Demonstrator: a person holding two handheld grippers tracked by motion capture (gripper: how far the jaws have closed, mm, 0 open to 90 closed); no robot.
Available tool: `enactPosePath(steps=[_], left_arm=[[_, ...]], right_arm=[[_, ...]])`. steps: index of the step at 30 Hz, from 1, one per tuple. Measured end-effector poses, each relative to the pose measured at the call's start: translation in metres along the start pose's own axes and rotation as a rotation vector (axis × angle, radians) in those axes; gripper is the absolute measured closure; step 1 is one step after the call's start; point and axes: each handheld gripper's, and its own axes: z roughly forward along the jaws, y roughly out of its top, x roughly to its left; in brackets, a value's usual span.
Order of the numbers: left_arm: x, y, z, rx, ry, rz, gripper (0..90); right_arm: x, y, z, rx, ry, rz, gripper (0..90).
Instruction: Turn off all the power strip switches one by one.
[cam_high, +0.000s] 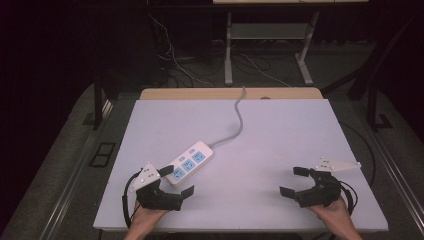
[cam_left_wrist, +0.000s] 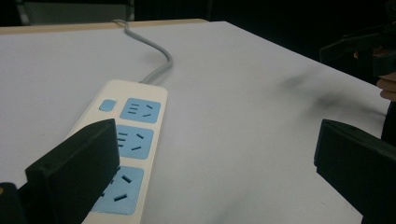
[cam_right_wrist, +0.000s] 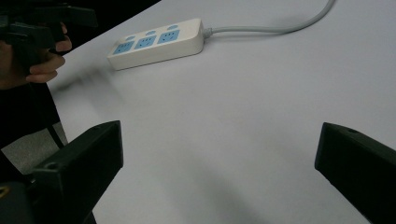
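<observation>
A white power strip (cam_high: 189, 162) with three blue sockets lies on the pale table (cam_high: 260, 135), left of centre; its grey cable (cam_high: 239, 117) runs to the far edge. My left gripper (cam_high: 176, 181) stands open right at the strip's near end, one jaw over the strip's last socket. In the left gripper view the strip (cam_left_wrist: 125, 140) lies beside the left jaw, nothing between the jaws. My right gripper (cam_high: 294, 181) is open at the front right, far from the strip (cam_right_wrist: 159, 42), nothing between its jaws.
A wooden strip (cam_high: 230, 93) borders the table's far edge. Beyond it stand desk legs (cam_high: 228, 50) and loose cables (cam_high: 175, 60) on the floor. In the right gripper view the other hand (cam_right_wrist: 37, 51) shows at the upper left.
</observation>
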Motion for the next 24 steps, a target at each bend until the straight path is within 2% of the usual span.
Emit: enactPosePath(steps=[21,24], left_arm=[[0.0011,0.0013,-0.0007,0.008,-0.003,-0.001,0.0],[-0.0005,0.0032,-0.001,0.024,-0.002,0.0,0.0]], right_arm=[[-0.0023,-0.0013,0.0016,0.021,-0.005,0.015,0.9],[-0.0023,-0.0015,0.0017,0.024,-0.002,0.014,0.9]])
